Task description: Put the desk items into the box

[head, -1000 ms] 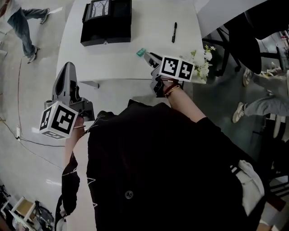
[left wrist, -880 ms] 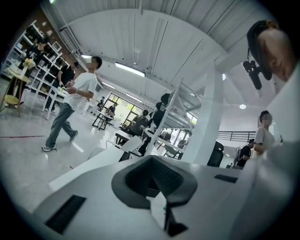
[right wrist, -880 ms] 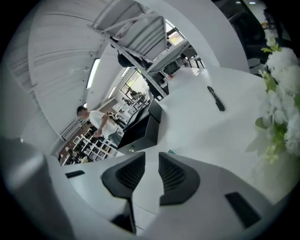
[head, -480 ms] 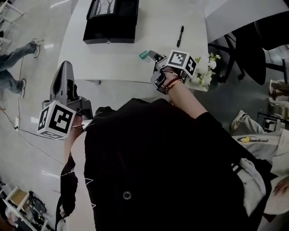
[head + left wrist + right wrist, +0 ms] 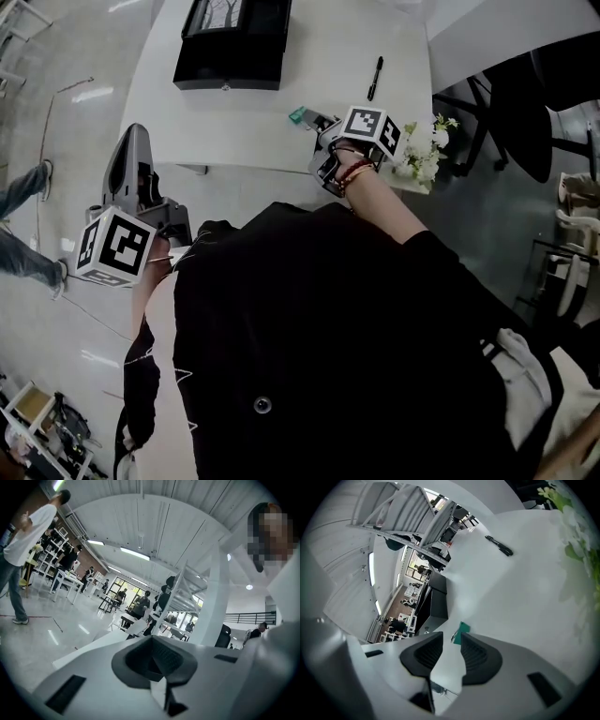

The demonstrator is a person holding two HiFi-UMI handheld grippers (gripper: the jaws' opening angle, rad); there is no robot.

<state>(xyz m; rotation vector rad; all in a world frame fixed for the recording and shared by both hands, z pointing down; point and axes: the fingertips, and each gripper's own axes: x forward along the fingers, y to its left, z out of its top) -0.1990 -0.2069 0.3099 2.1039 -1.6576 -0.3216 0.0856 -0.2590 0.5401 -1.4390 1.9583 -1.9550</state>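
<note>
Fingers of right gripper (image 5: 449,644) just spread, empty, aimed at green item (image 5: 464,630) on bench (image 5: 234,122); next: pinch it. Left gripper (image 5: 157,656) fingers pressed together.

You are facing a bare tabletop (image 5: 253,122) lying open between the black box (image 5: 234,47) at the far edge and the small green item (image 5: 298,115) nearer you. The pen (image 5: 375,78) is lying right of the box. Flowers (image 5: 422,150) are crowding the near right corner, and a chair (image 5: 530,112) is standing beyond.
</note>
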